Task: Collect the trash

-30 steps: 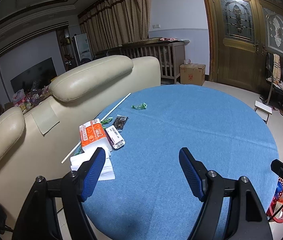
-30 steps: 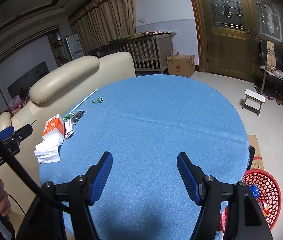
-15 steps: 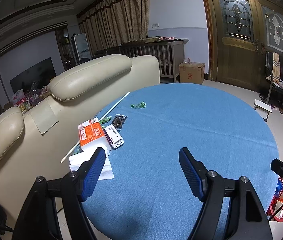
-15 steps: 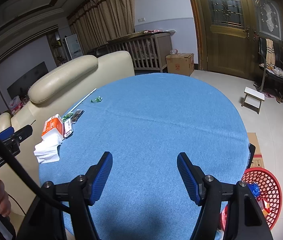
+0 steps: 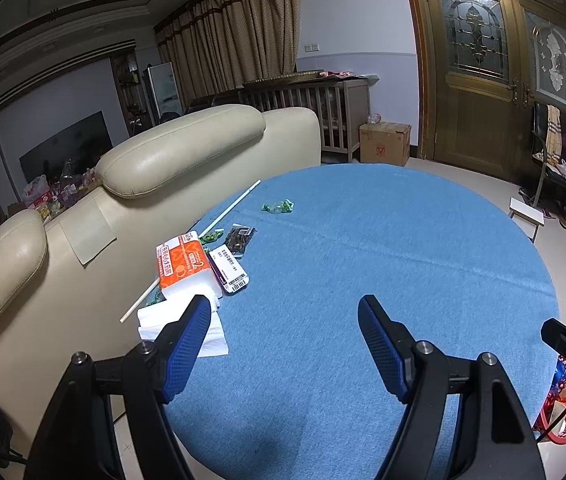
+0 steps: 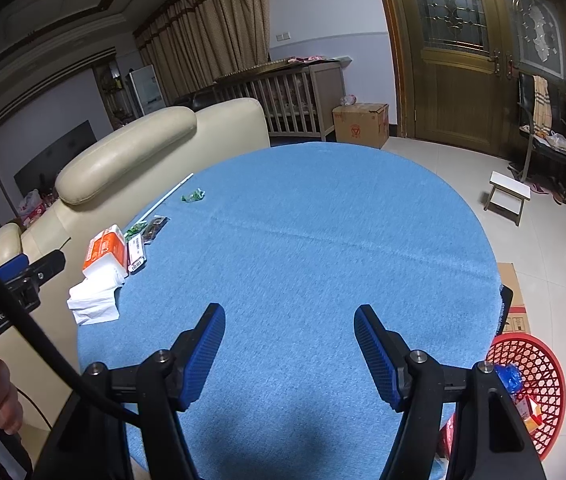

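Two empty grippers over a round blue table, litter gathered along its left edge.

The left gripper (image 5: 283, 344) and the right gripper (image 6: 289, 350) both hang above the near part of the blue tablecloth (image 5: 383, 248), jaws standing wide with only cloth between the blue pads — neither holds anything. The trash lies at the table's left edge, beside the cream sofa (image 5: 187, 148): white tissues (image 5: 207, 332) nearest, partly behind the left gripper's left finger, then an orange tissue pack (image 5: 181, 262) touching a white barcoded packet (image 5: 229, 270), a dark wrapper (image 5: 239, 238) just beyond, and a green candy wrapper (image 5: 279, 207) farther off by itself. A long white stick (image 5: 223, 216) runs along that edge. On the floor at near right stands a red mesh basket (image 6: 539, 364) with some wrappers inside, well apart from the litter.
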Tool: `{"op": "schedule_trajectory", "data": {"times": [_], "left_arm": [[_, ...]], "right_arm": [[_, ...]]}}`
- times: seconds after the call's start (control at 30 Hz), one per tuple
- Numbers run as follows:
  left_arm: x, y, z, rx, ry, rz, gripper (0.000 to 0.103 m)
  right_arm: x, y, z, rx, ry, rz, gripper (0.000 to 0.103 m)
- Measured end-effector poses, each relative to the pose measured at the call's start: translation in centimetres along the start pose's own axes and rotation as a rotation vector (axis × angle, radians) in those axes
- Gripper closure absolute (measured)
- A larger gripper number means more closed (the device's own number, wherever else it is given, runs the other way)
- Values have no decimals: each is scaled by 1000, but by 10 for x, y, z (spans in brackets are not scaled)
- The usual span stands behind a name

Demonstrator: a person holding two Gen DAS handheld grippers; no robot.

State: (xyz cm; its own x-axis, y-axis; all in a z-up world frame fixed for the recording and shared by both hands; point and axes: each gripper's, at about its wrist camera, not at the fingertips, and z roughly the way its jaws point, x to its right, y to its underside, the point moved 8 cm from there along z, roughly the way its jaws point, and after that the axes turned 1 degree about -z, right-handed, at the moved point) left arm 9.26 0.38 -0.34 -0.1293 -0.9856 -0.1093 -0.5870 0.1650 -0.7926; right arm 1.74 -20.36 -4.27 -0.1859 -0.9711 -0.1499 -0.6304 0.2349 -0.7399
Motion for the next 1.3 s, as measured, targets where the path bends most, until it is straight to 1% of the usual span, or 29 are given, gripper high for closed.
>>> {"op": "schedule_trajectory", "data": {"times": [0.87,1.3], "left_arm": [[1,1,0,0,-3,9,26],[5,3,0,-7,-1,18,26]], "right_arm": [[-8,-1,5,-4,-7,-7,32],[-2,1,6,-6,-4,6,32]]}}
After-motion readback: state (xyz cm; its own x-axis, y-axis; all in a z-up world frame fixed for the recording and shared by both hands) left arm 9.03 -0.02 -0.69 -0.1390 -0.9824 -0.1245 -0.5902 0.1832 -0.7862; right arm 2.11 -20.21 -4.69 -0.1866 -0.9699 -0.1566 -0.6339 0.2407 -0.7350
